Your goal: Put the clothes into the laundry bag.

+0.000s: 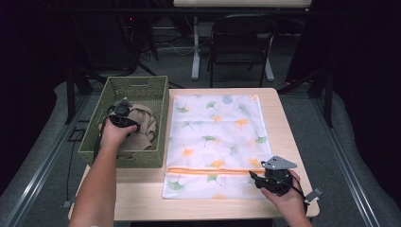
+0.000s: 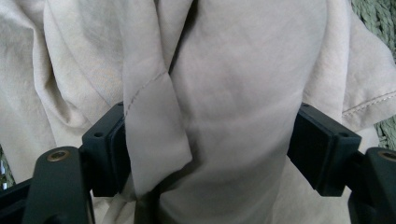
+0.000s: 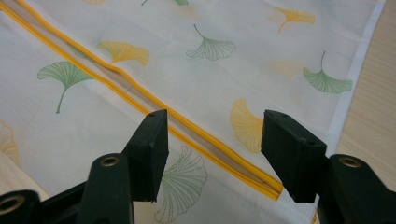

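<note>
Bench (image 1: pixel 283 118) carries mesh laundry bag (image 1: pixel 217 137) w/ ginkgo print; right tool (image 3: pixel 212 140) wide open, jaws astride its orange zipper (image 3: pixel 140 105). Left tool (image 2: pixel 205 140) in woven basket (image 1: pixel 161 123), wide, beige garment (image 2: pixel 233 93) between jaws, its lower folds hidden.

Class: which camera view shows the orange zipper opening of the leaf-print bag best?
The right gripper view: the zipper opening runs close up between the open right tongs. The high view shows it as a thin orange line; the left gripper view faces beige cloth.
</note>
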Available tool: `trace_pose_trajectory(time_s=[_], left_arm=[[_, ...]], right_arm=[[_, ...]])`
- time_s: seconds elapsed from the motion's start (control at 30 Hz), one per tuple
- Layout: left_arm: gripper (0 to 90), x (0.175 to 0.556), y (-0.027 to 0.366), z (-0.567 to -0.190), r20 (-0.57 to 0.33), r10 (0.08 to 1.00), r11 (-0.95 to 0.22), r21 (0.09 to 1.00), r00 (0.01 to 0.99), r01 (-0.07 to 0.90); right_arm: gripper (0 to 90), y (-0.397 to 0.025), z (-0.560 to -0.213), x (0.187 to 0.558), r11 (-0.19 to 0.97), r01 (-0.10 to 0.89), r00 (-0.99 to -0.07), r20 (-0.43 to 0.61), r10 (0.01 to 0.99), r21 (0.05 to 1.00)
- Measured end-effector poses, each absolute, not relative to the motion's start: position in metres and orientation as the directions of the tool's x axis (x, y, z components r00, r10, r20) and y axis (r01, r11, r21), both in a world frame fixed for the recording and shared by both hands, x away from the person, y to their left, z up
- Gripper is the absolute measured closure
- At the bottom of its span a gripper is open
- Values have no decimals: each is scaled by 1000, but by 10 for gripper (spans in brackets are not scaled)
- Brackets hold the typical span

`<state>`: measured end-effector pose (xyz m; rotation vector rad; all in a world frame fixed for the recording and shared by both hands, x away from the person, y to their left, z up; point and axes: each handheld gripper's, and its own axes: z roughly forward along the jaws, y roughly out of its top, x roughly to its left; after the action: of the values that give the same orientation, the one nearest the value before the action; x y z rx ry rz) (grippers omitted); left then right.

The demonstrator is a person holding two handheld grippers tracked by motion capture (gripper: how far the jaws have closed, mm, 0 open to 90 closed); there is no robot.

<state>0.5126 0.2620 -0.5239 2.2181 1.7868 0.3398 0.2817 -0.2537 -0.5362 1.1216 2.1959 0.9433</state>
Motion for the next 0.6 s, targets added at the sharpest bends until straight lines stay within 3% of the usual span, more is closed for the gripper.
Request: trace_pose_trajectory(time_s=[0.6], left_arm=[[278,513,267,-527,-43,980,-165,354,192,921]], right_arm=[[413,-254,-536,282,423,490,-543,-112,832,762]])
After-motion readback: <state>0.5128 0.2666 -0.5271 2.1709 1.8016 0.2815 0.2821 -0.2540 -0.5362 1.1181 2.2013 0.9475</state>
